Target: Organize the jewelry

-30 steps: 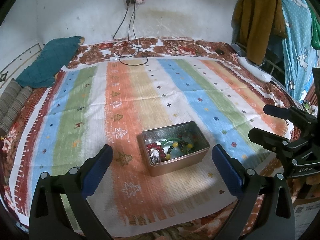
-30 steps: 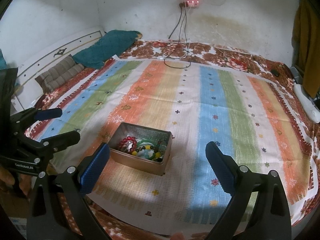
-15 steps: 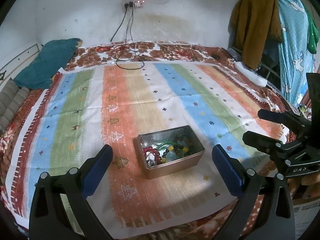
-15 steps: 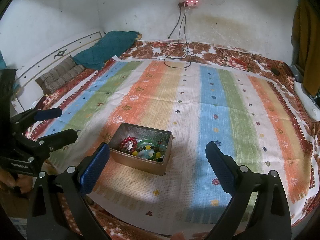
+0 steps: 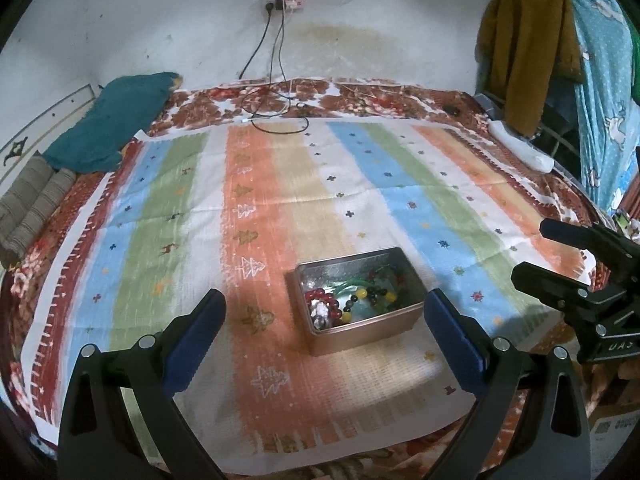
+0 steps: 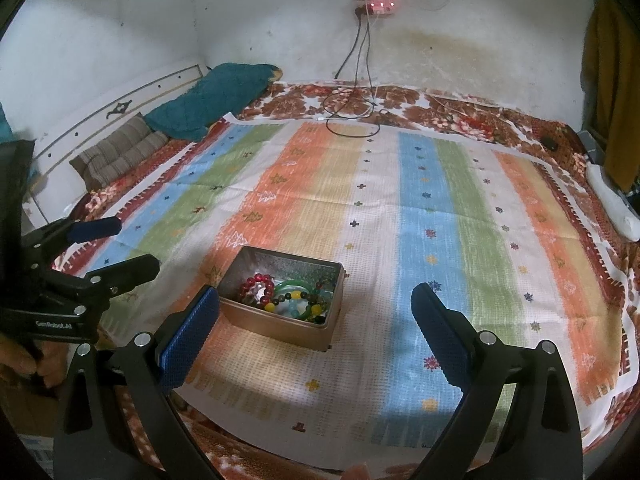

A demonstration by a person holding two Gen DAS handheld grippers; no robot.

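Observation:
An open gold metal tin [image 5: 362, 330] [image 6: 280, 326] sits on the striped cloth near the bed's front edge. Inside lie a red bead bracelet [image 5: 320, 300] [image 6: 256, 286], a green bangle [image 6: 294, 286] and a string of dark and yellow beads [image 5: 368, 298] [image 6: 298, 300]. My left gripper [image 5: 324, 324] is open and empty, held back from the tin, which shows between its fingers. My right gripper [image 6: 316, 320] is open and empty, its left finger close to the tin's left end. Each gripper also shows in the other's view: the right one [image 5: 560, 256] and the left one [image 6: 116, 246].
The striped cloth [image 5: 280, 200] covers a bed with a floral sheet. A teal pillow [image 5: 108, 132] and striped cushions [image 5: 32, 208] lie at the far left. Cables [image 5: 276, 112] trail from a wall socket. Clothes [image 5: 532, 52] hang at the right, with a white object [image 5: 520, 146] below.
Both grippers have drawn back and risen slightly, so the tin sits a little lower and farther in each view. The tin and jewelry have not moved. Both stay open.

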